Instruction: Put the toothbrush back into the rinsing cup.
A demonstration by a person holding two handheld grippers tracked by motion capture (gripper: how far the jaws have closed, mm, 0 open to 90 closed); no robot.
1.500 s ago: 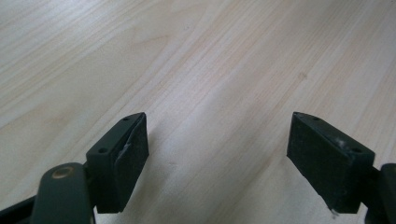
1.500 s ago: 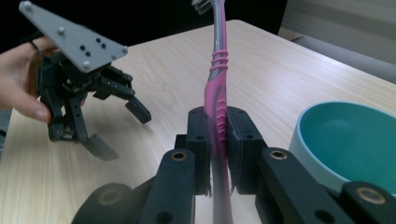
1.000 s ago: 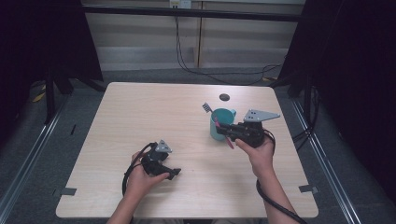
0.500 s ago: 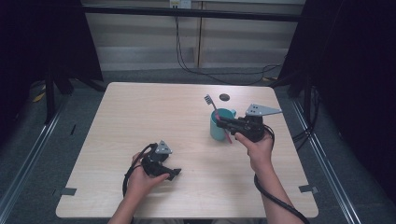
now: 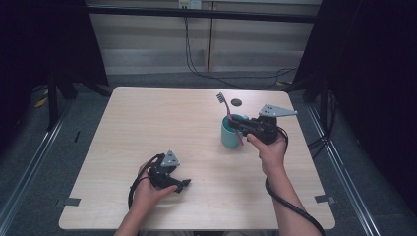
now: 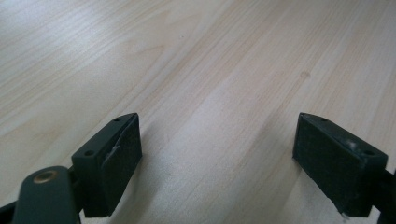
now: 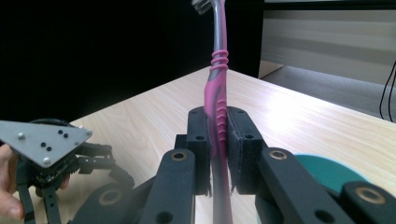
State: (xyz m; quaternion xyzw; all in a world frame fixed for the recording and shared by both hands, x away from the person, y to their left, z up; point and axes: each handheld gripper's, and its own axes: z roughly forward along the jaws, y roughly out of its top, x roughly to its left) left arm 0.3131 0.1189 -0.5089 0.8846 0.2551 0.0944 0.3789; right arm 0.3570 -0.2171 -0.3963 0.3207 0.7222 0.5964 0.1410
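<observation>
The toothbrush (image 7: 218, 100) is pink, clamped by its handle between the pads of the right gripper (image 5: 242, 127), bristle head up. In the high view the toothbrush (image 5: 228, 118) stands nearly upright with a slight lean, its head rising above the teal cup (image 5: 227, 135) and its lower end reaching down at the cup's mouth; whether the tip is already inside or just at the rim I cannot tell. The long axis runs almost vertical, so the coming move looks like a short drop straight down along the handle, then a release. The cup sits right under and just beside the right gripper, on the right half of the table (image 5: 147, 123), so the right hand (image 5: 269, 152) is the one placed for this.

The left gripper (image 5: 179, 185) rests well apart, near the front edge, held low by the left hand (image 5: 147, 189). Its jaws stand wide apart and have just been opening further, with nothing between them but bare wood. From the right gripper view it appears at the far left, grey plate (image 7: 44, 140) on top. A small dark disc (image 5: 237, 102) lies beyond the cup, clear of the work.
</observation>
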